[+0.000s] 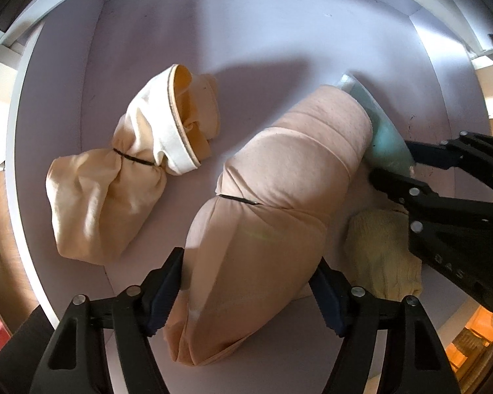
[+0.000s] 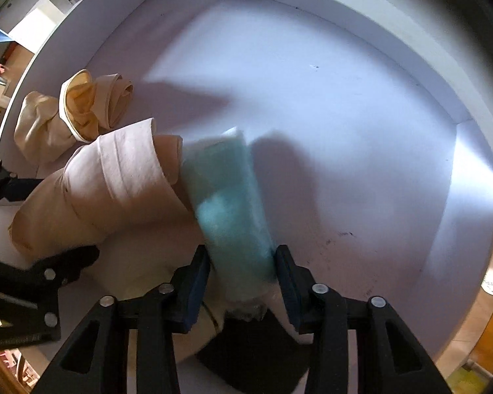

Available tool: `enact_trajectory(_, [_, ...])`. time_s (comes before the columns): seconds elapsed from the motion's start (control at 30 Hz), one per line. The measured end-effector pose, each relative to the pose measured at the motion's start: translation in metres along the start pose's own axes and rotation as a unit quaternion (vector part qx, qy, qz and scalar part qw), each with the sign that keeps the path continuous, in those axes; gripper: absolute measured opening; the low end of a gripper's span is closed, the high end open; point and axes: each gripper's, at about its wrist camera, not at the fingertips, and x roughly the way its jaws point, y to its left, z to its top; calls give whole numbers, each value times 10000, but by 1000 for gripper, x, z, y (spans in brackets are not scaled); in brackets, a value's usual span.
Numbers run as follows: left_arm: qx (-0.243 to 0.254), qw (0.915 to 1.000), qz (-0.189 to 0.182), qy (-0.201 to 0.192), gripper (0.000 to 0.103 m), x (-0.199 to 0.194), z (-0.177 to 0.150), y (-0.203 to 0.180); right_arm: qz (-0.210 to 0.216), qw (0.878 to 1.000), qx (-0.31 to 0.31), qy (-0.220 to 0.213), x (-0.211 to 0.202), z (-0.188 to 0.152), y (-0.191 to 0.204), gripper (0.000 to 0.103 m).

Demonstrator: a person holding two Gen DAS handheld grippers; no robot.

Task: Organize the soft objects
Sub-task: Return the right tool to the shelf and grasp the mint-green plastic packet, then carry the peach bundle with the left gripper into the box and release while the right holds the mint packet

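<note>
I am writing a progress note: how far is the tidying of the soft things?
Done: one tied cream bundle lies in the white cubby. In hand: the left claw grips the pink roll, the right claw the teal roll. Left: release both; yellow cloth remains.

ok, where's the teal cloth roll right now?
Between the right gripper's fingers inside the white shelf compartment, the teal cloth roll lies pressed against the pink cloth roll's right side.
</note>
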Motion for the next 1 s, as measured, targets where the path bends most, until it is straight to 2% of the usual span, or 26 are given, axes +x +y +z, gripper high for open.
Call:
enact_trajectory(0.17, [-94,9999,-80,-34,67,-10,-3,5,120,9996,243,48,1,-8,-12,32])
enact_trajectory(0.43, [-101,9997,-91,-199,63,-35,-15,7,-216,9962,794,293,3,-23,-41,31])
enact_trajectory(0.6, [37,9990,-154,-410,63,-64,-24,2,-257,9981,535,189,3,-25,-36,35])
enact_trajectory(0.83, [392,9963,-265,-717,62,-114,-33,-3,-244,9986,436,198,-2,-43,-30,33])
enact_trajectory(1.0, [659,9920,-518,-943,62,-150,-46,-9,-240,9984,453,232,5,-30,-32,32])
